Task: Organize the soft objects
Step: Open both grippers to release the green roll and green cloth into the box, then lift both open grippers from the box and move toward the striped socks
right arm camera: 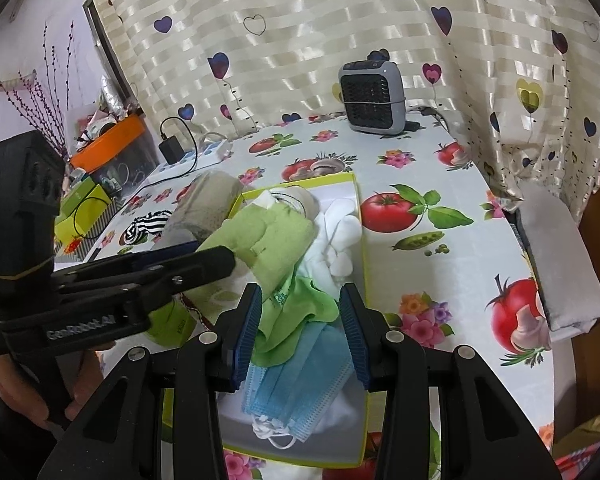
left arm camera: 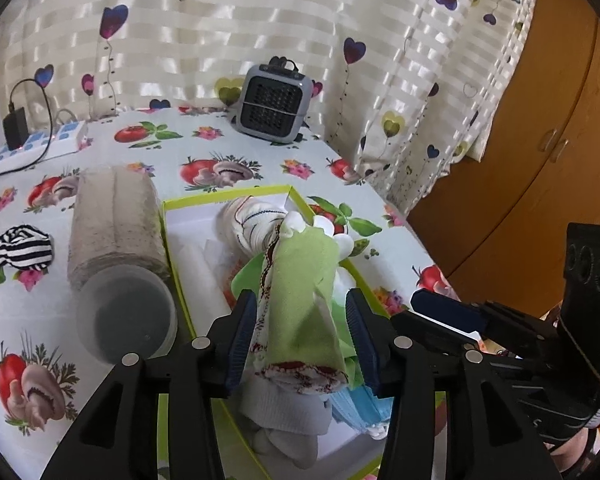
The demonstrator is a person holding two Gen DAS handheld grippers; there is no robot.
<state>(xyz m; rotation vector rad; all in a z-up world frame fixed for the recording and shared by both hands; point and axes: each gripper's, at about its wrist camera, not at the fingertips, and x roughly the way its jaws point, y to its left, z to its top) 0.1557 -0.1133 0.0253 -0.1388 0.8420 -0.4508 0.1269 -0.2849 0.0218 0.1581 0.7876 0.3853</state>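
Striped black-white cloth lay loose at table's left, beside rolled grey towel, both outside green-rimmed white box. Left gripper spread around rolled green cloth, apparently settling it over box. Right gripper spread, empty, above blue pleated face mask lying inside box.

Table under a white cloth printed with tomatoes, mushrooms and flowers. On it: 1 lime-edged box near the middle; 1 beige towel roll just beside the box's left wall; 1 translucent round tub against the roll's near end; 1 black-and-white striped cloth further left; 1 white power strip with black adapter at the far left; 1 grey fan heater at the back by the curtain.
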